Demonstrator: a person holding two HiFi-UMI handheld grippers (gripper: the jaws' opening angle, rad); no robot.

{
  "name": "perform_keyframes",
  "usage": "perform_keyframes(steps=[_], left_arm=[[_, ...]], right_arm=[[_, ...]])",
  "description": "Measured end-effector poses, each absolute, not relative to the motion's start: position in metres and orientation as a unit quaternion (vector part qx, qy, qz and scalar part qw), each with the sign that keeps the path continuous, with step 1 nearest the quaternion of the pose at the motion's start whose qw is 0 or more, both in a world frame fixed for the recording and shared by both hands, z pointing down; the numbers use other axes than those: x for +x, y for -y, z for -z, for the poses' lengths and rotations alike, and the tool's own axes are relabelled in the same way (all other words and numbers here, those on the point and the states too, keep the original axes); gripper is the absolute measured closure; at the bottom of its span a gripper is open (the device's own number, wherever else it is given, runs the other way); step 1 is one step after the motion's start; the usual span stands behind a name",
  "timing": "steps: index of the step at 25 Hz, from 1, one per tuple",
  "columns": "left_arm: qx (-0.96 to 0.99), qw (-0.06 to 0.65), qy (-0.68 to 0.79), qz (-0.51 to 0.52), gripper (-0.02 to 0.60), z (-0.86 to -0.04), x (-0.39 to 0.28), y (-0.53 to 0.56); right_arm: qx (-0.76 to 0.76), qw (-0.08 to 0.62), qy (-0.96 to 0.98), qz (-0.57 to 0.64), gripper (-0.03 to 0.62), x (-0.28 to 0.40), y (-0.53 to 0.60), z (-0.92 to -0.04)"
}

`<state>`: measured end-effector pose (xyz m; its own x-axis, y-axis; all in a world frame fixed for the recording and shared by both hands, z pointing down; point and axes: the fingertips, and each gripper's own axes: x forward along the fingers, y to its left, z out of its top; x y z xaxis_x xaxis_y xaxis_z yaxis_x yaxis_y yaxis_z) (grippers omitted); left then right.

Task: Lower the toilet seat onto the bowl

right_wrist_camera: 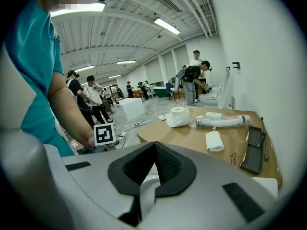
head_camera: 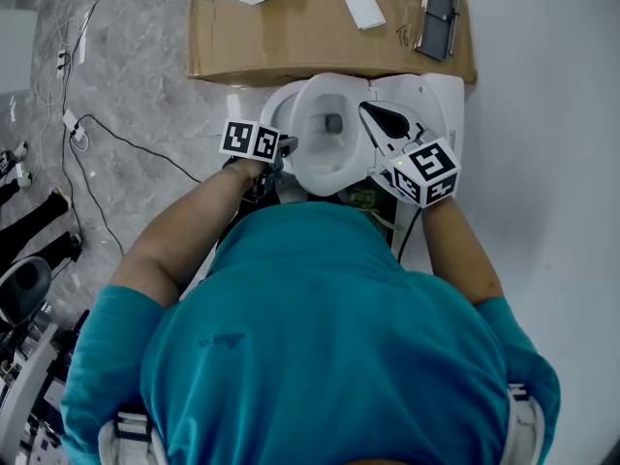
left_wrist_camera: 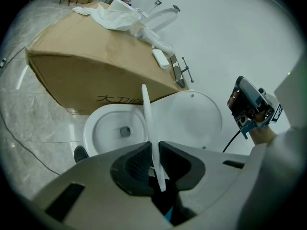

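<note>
Teal short-sleeved shirt (head_camera: 320, 337) of the person: nearest, filling the foreground. Left gripper (left_wrist_camera: 153, 147): jaws clamped on the near edge of the thin white plastic toilet seat (left_wrist_camera: 148, 114), which stands upright, seen edge-on, not yet down. White ceramic bowl (left_wrist_camera: 93, 123): left of the seat, uncovered. White oval lid (left_wrist_camera: 192, 119): raised, right of the seat. Right gripper (head_camera: 376, 116): jaws pinched on a white edge, seemingly the lid's. Brown cardboard box (head_camera: 291, 27): far side. Hazard: narrow pinch on slick plastic; a slip would let the seat slam onto the bowl.
</note>
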<state>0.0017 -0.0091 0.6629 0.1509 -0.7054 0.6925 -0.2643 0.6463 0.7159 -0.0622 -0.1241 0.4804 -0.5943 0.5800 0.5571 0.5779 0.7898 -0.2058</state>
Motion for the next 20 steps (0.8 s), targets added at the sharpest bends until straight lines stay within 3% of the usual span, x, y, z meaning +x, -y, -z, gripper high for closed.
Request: perform_keyframes(steps=[20], left_arm=[[0.355, 0.668, 0.628, 0.182, 0.526, -0.71, -0.005, -0.029]], right_arm=[[-0.337, 0.332, 0.881, 0.002, 0.605, -0.08, 0.095, -0.523]])
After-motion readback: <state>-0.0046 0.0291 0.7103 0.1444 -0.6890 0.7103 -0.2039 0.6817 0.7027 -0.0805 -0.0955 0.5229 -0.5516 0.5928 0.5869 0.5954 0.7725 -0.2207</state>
